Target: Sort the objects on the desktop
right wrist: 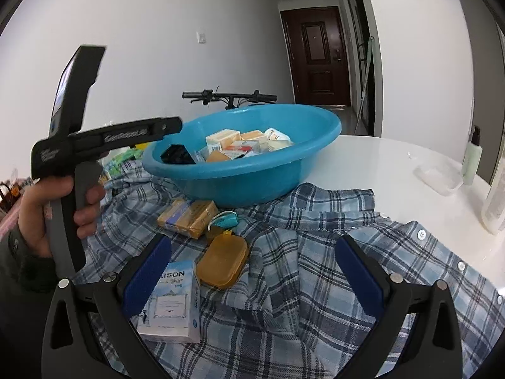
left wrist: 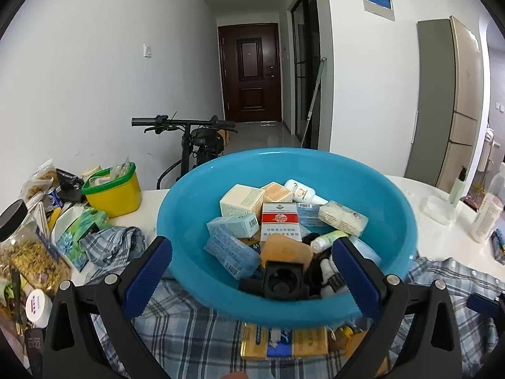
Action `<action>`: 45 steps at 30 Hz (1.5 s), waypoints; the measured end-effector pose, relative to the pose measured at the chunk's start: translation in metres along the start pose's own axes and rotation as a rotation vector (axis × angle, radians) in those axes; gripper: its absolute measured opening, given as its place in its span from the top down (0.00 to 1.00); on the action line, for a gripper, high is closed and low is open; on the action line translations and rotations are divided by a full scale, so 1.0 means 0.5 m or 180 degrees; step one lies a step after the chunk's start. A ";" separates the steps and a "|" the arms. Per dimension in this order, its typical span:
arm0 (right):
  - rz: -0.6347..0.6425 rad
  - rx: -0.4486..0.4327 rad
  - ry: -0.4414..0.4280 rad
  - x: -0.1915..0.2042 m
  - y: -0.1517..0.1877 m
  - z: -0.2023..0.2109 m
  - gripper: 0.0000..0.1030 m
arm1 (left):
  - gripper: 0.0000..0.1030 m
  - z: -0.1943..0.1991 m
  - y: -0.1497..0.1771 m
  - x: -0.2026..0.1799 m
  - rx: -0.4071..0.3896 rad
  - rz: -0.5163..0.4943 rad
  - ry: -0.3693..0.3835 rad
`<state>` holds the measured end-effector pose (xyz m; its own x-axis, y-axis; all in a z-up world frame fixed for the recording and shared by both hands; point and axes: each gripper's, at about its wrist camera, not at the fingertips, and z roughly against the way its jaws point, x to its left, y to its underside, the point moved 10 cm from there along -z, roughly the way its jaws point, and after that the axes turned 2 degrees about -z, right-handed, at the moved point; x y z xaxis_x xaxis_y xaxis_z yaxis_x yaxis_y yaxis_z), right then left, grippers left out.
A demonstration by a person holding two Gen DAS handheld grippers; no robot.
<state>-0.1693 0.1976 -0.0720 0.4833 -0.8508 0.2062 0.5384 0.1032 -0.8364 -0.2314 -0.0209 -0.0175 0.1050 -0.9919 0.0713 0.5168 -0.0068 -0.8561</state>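
Note:
A blue basin [left wrist: 391, 208] stands on the plaid shirt [left wrist: 195, 325] and holds several small boxes, tubes and a red and white pack [left wrist: 279, 218]. A black square object [left wrist: 282, 279] lies at its near wall. My left gripper [left wrist: 252, 246] hovers open over the basin's near rim, gripping nothing. In the right wrist view a hand holds the left gripper [right wrist: 178, 125] at the basin's [right wrist: 252, 177] left rim. My right gripper [right wrist: 252, 243] is open above the shirt [right wrist: 315, 284]. A white and blue box [right wrist: 172, 303] lies by its left finger, an amber case [right wrist: 222, 262] just ahead.
A gold pack [right wrist: 189, 214] and a small teal item [right wrist: 225, 219] lie on the shirt before the basin. Left of the basin are a yellow tub [left wrist: 113, 195], a green box [left wrist: 82, 230] and a jar [left wrist: 19, 230]. Bottles [right wrist: 472, 158] and a clear container [right wrist: 438, 173] stand at right.

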 end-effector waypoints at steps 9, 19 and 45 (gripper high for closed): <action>0.0031 -0.0010 0.0037 0.004 0.004 0.002 0.00 | 0.00 0.187 0.060 0.011 -0.0073 -0.0357 -0.0244; 0.0020 -0.0213 -0.0023 0.011 -0.006 0.024 0.00 | 0.00 0.204 0.200 0.012 -0.0023 -0.0143 0.0089; 0.0092 0.0058 0.0161 0.007 0.021 -0.010 0.00 | 0.00 0.189 0.223 0.024 0.0039 -0.0057 0.0135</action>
<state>-0.1653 0.1932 -0.0825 0.4635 -0.8723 0.1558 0.5375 0.1370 -0.8321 -0.0923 -0.0218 -0.0640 0.0598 -0.9961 0.0644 0.5287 -0.0232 -0.8485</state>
